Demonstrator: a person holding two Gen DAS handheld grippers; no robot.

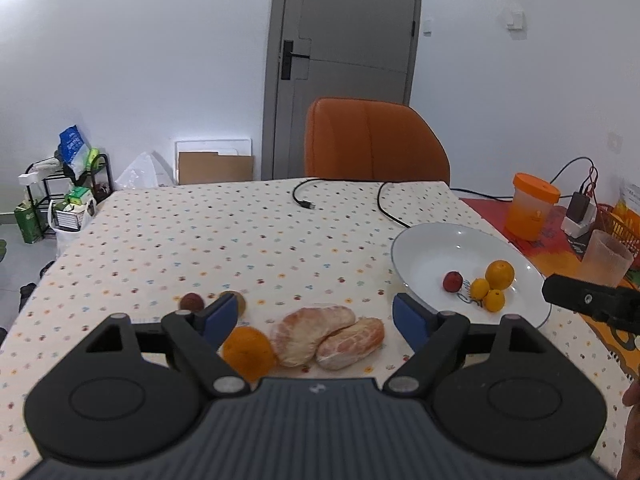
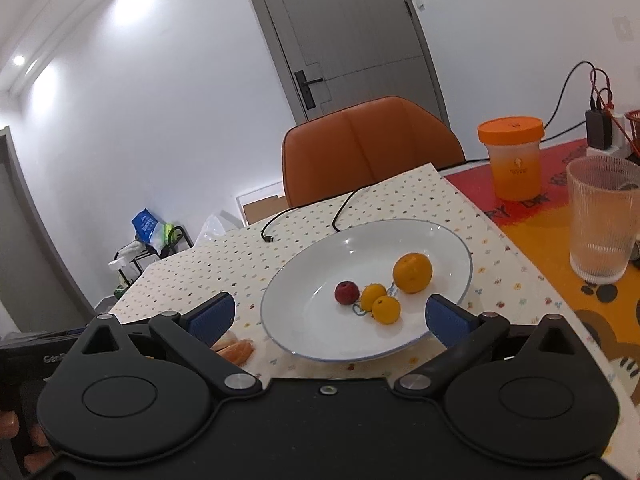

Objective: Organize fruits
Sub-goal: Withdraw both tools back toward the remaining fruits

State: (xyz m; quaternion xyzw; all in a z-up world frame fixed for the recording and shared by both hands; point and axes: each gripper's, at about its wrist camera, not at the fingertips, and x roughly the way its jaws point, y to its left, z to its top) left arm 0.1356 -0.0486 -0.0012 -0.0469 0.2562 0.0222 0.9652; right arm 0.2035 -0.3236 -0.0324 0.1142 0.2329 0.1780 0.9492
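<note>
A white plate [image 1: 436, 240] [image 2: 304, 332] on the dotted tablecloth holds a small red fruit [image 1: 453, 281] [image 2: 347, 292], an orange [image 1: 499, 274] [image 2: 413, 273] and two small yellow citrus fruits [image 1: 479, 288] [image 2: 386, 309]. Left of the plate lie two peeled pomelo segments [image 1: 310, 332] [image 2: 238, 350], an orange [image 1: 248, 352], a dark red fruit [image 1: 192, 303] and a brown fruit [image 1: 236, 298]. My left gripper [image 1: 316, 316] is open above the segments. My right gripper [image 2: 330, 316] is open and empty over the plate's near rim.
An orange chair [image 1: 374, 140] stands at the table's far side. Black cables [image 1: 304, 200] lie on the cloth. An orange-lidded cup [image 2: 514, 158], a ribbed glass [image 2: 602, 224] and a charger stand to the right. The right gripper's body [image 1: 592, 300] shows at the right edge.
</note>
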